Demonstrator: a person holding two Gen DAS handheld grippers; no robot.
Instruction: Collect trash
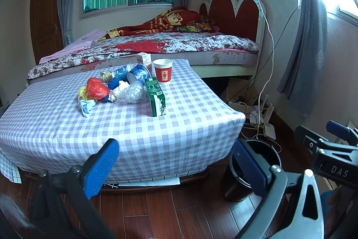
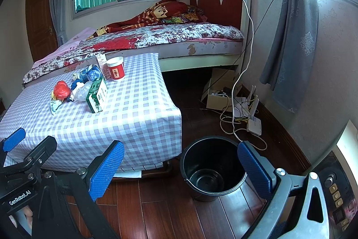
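Note:
Trash lies on a low table with a checked cloth (image 1: 138, 127) (image 2: 134, 113): a green carton (image 1: 155, 96) (image 2: 96, 95) standing upright, a red paper cup (image 1: 163, 71) (image 2: 116, 68), a red plastic bag (image 1: 96, 88) (image 2: 61, 89), a clear crumpled bag (image 1: 133, 92), blue printed cups (image 1: 139, 74), a face mask (image 1: 86, 105). A black bucket (image 2: 211, 168) (image 1: 243, 176) stands empty on the floor right of the table. My left gripper (image 1: 176, 167) is open before the table's front edge. My right gripper (image 2: 181, 169) is open, near the bucket.
A bed (image 1: 156, 46) runs behind the table. Cables, a router (image 2: 254, 124) and a cardboard box (image 2: 220, 93) clutter the floor by the right wall. A grey curtain (image 2: 290, 37) hangs at the right. The floor is dark wood planks (image 2: 161, 212).

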